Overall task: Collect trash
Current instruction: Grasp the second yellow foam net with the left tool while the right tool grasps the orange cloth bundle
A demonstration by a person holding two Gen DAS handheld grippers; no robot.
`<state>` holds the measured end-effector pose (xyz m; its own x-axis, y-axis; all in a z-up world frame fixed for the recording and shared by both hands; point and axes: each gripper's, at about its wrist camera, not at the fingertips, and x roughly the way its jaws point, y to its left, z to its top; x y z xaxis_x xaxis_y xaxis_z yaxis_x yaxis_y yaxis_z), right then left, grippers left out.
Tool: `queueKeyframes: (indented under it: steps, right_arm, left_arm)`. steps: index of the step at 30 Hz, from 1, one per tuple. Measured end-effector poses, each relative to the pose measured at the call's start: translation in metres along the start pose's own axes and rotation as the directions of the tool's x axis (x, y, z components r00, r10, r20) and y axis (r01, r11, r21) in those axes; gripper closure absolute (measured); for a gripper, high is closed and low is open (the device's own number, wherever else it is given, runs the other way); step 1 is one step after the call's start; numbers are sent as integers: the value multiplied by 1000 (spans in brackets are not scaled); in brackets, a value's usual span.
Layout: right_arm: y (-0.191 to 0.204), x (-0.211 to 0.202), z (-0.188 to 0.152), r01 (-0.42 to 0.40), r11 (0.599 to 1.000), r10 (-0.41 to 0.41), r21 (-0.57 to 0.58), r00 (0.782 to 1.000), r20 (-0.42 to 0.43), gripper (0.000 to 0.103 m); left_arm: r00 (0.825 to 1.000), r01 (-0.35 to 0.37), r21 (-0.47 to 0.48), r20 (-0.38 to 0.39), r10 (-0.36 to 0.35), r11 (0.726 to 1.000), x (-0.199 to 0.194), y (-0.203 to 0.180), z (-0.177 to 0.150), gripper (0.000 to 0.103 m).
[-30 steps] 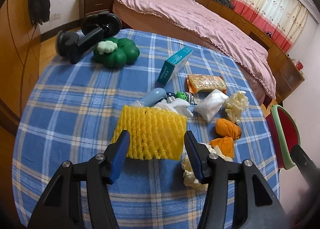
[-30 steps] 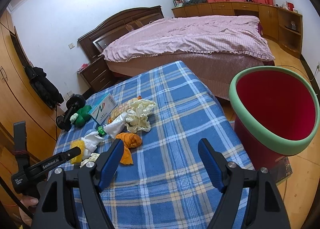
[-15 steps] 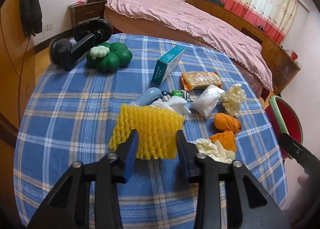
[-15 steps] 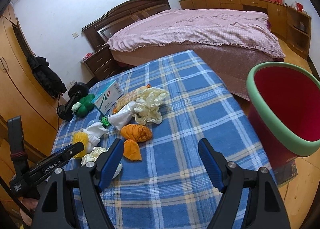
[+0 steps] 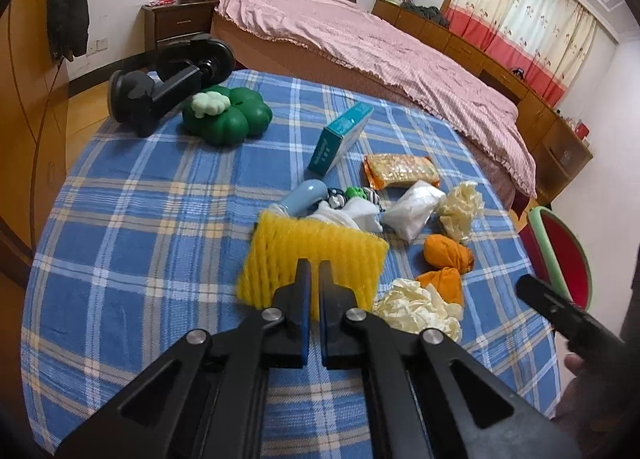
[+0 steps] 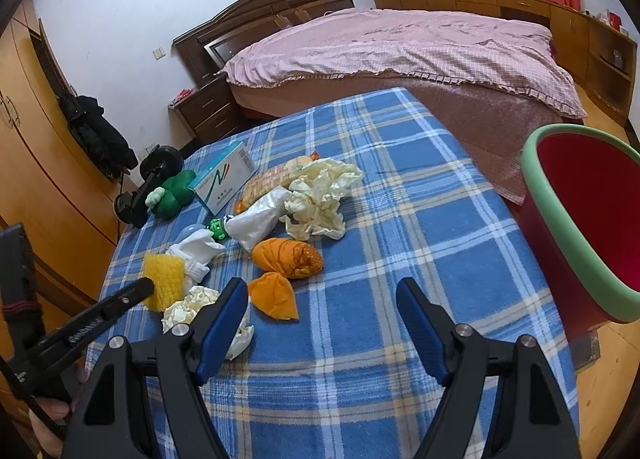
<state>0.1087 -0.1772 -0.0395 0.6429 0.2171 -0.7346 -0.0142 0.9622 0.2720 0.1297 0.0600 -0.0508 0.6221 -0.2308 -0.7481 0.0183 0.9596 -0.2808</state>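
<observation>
Red plastic bin with green rim (image 6: 576, 227) sits off the table's right edge, so it's a long carry. Left gripper (image 5: 315, 271) is pinched onto the yellow foam fruit net's (image 5: 320, 247) near edge; flimsy mesh might slip out. Right gripper (image 6: 320, 303) hangs wide, empty.

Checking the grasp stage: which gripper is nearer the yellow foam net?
Left. The left gripper is shut on the yellow foam net's near edge; the right gripper is open over bare cloth, well to its right.
</observation>
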Motion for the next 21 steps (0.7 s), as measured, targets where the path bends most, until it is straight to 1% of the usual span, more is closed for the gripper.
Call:
queueKeyframes:
  steps: [3, 5, 6, 7, 8, 10, 11, 12, 14, 15, 18, 21]
  right_arm:
    - [4, 7, 1, -9, 1000, 8, -10, 1000, -11, 24]
    - [7, 14, 1, -10, 1000, 10, -19, 1000, -20, 24]
    - [9, 17, 1, -12, 1000, 12, -22, 1000, -24, 24]
    - [10, 21, 1, -12, 1000, 11, -25, 999, -30, 24]
    - [12, 24, 1, -13, 999, 12, -29, 999, -37, 24]
    - [16, 32, 0, -14, 999, 12, -35, 999, -51, 24]
    - [17, 35, 0, -14, 999, 12, -37, 998, -56, 24]
    - [19, 39, -1, -13, 999, 10, -41, 998, -64, 25]
    - [22, 45, -2, -14, 999, 10, -47, 997, -75, 27]
    - [23, 47, -3, -15, 999, 11, -48, 997, -81, 32]
    - [25, 54, -4, -21, 998, 16, -54, 995, -100, 41]
    - [25, 59, -6, -22, 998, 16, -55, 993, -114, 49]
  left_arm:
    - [1000, 9, -9, 9, -9, 1000, -5, 2, 1, 101]
    - [1000, 2, -17, 17, -2, 1000, -8, 4, 2, 100]
    - [1000, -6, -19, 18, 6, 1000, -8, 6, 2, 96]
    - [1000, -16, -19, 17, 16, 1000, -7, 7, 3, 88]
    - [1000, -21, -21, 15, 22, 1000, -7, 8, 2, 83]
    - [999, -33, -33, 16, 34, 999, -6, 11, 2, 63]
    - [999, -42, -41, 15, 43, 998, -4, 13, 1, 60]
    - [999, -48, -48, 11, 48, 998, -2, 15, 1, 58]
    - [999, -47, -62, -10, 47, 997, 4, 19, 0, 58]
    - [999, -40, -70, -22, 39, 997, 8, 21, 0, 58]
    - [999, -14, -101, -49, 9, 995, 17, 26, -2, 58]
    - [999, 15, -124, -42, -20, 992, 22, 29, -3, 58]
